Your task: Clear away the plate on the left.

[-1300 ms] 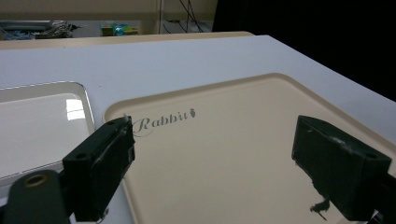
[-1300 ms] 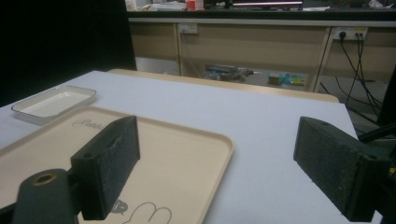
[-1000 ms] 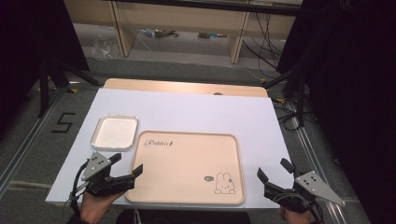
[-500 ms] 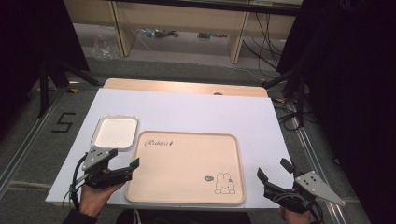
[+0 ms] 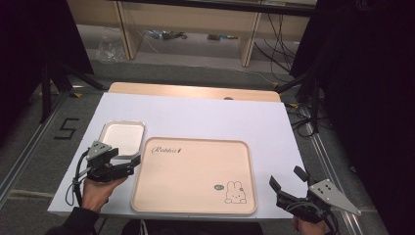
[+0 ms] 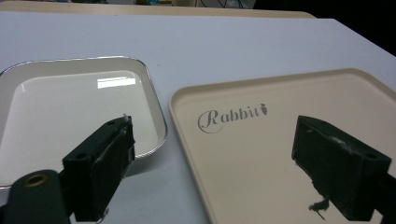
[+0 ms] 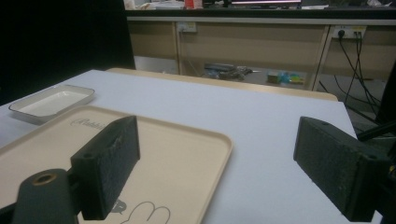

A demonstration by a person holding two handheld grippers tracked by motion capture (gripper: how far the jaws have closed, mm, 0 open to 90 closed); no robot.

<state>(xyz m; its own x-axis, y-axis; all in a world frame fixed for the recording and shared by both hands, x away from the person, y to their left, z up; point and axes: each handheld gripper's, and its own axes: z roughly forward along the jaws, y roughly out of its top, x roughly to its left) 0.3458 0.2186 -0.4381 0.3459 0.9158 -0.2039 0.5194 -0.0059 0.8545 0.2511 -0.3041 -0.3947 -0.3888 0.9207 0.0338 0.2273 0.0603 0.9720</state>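
A beige tray (image 5: 191,176) with "Rabbit" lettering and a rabbit drawing lies flat and empty at the near middle of the white table top (image 5: 205,115). A small white square dish (image 5: 122,137), also empty, sits just beyond its left corner. My left gripper (image 5: 133,165) is open, low over the table. In the left gripper view it (image 6: 215,135) straddles the gap between the dish (image 6: 70,102) and the tray (image 6: 243,158). My right gripper (image 5: 286,177) is open near the tray's right front corner. In the right gripper view it (image 7: 217,140) holds nothing, with the tray (image 7: 187,144) and dish (image 7: 51,100) ahead.
A wooden table edge (image 5: 195,91) shows past the white top. Behind it stand low shelves (image 5: 195,29) with cables on the floor (image 5: 274,44). A "5" mark (image 5: 66,128) is on the floor at left. Dark stands flank the table.
My left gripper has moved forward from the tray's near left corner up to the gap between dish and tray. The right gripper has stayed put.
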